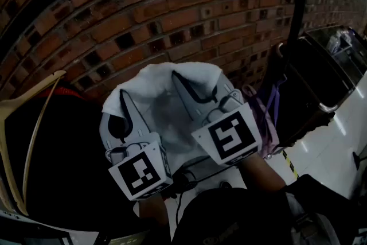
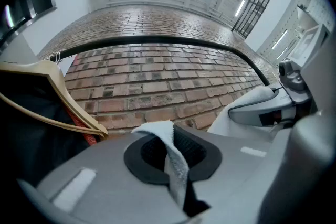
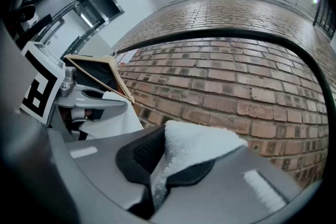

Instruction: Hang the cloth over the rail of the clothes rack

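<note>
A white fluffy cloth (image 1: 163, 97) is held up in front of a brick wall, pinched at two spots along its top edge. My left gripper (image 1: 122, 96) is shut on its left corner, and a fold of cloth (image 2: 167, 149) sticks up between the pads. My right gripper (image 1: 175, 76) is shut on the right part, where the cloth (image 3: 199, 141) bulges over the jaws. The black rail (image 2: 157, 40) of the rack arches across above and beyond both grippers; the same rail (image 3: 220, 34) shows in the right gripper view. The cloth does not touch it.
A wooden hanger (image 1: 26, 123) carrying a dark garment (image 1: 57, 169) hangs at the left, close to the left gripper. The rail's black upright (image 1: 295, 3) drops at the right, with a dark case (image 1: 309, 83) and purple straps (image 1: 269, 112) beside it. A pale glossy floor (image 1: 338, 146) lies below.
</note>
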Action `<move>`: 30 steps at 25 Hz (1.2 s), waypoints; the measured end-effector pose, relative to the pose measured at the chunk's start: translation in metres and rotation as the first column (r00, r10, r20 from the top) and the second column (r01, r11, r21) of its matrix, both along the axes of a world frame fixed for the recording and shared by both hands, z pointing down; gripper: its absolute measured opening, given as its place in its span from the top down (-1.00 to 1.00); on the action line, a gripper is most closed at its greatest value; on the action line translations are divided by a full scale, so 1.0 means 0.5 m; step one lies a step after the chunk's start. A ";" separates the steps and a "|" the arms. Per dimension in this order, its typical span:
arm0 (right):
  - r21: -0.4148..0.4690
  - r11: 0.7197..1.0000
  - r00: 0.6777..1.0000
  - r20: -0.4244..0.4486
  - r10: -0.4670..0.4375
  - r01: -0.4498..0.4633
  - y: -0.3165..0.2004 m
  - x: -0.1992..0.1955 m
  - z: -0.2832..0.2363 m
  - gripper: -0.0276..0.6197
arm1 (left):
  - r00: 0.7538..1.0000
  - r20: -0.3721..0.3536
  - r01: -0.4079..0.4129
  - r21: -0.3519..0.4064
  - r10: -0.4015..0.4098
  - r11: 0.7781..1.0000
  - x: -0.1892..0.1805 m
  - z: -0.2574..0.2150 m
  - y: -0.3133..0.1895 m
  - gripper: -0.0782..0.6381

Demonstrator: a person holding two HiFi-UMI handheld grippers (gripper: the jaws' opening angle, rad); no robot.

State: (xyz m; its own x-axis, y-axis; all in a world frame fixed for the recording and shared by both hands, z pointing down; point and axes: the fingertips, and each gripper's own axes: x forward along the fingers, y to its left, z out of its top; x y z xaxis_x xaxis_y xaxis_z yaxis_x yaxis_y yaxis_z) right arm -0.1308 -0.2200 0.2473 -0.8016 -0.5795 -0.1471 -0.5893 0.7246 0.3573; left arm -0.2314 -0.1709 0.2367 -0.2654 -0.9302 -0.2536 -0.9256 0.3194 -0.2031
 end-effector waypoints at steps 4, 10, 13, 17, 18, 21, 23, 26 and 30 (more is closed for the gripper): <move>0.014 1.000 1.000 -0.003 -0.002 0.002 0.003 0.001 -0.005 0.88 | 1.000 0.024 -0.013 0.007 0.013 1.000 0.002 -0.003 0.000 0.70; 0.035 0.999 1.000 0.010 0.007 -0.007 0.015 0.011 -0.038 0.88 | 0.998 0.067 -0.022 0.033 0.019 0.999 0.005 -0.031 0.011 0.70; 0.073 0.997 1.000 0.025 0.009 -0.011 0.027 0.019 -0.067 0.88 | 0.996 0.083 -0.027 0.060 0.022 0.998 0.005 -0.066 0.024 0.70; 0.116 0.993 0.999 0.036 0.011 -0.015 0.040 0.028 -0.109 0.88 | 0.994 0.111 -0.023 0.097 0.013 0.995 0.008 -0.113 0.042 0.70; 0.127 0.992 0.999 0.038 0.011 -0.016 0.044 0.029 -0.120 0.88 | 0.993 0.117 -0.023 0.105 0.011 0.994 0.008 -0.124 0.046 0.70; 0.164 0.986 0.999 0.043 0.010 -0.017 0.056 0.030 -0.155 0.88 | 0.991 0.129 -0.035 0.131 0.018 0.991 0.009 -0.156 0.054 0.70; 0.189 0.982 0.999 0.051 0.008 -0.018 0.065 0.030 -0.178 0.88 | 0.991 0.135 -0.044 0.145 0.024 0.988 0.009 -0.178 0.060 0.70; 0.236 0.971 0.998 0.066 0.006 -0.022 0.079 0.032 -0.221 0.88 | 0.986 0.166 -0.046 0.178 0.016 0.983 0.012 -0.220 0.070 0.70; 0.288 0.957 0.995 0.094 0.012 -0.039 0.089 0.040 -0.276 0.88 | 0.978 0.209 -0.054 0.229 0.005 0.972 0.020 -0.278 0.089 0.70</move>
State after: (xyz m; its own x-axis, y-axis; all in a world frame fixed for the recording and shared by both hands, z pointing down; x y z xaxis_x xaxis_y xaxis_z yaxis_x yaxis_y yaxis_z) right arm -0.1110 -0.1755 0.1095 -0.7625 -0.5215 -0.3829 -0.6461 0.5819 0.4939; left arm -0.2215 -0.1267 0.0977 -0.1585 -0.8458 -0.5094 -0.8812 0.3539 -0.3134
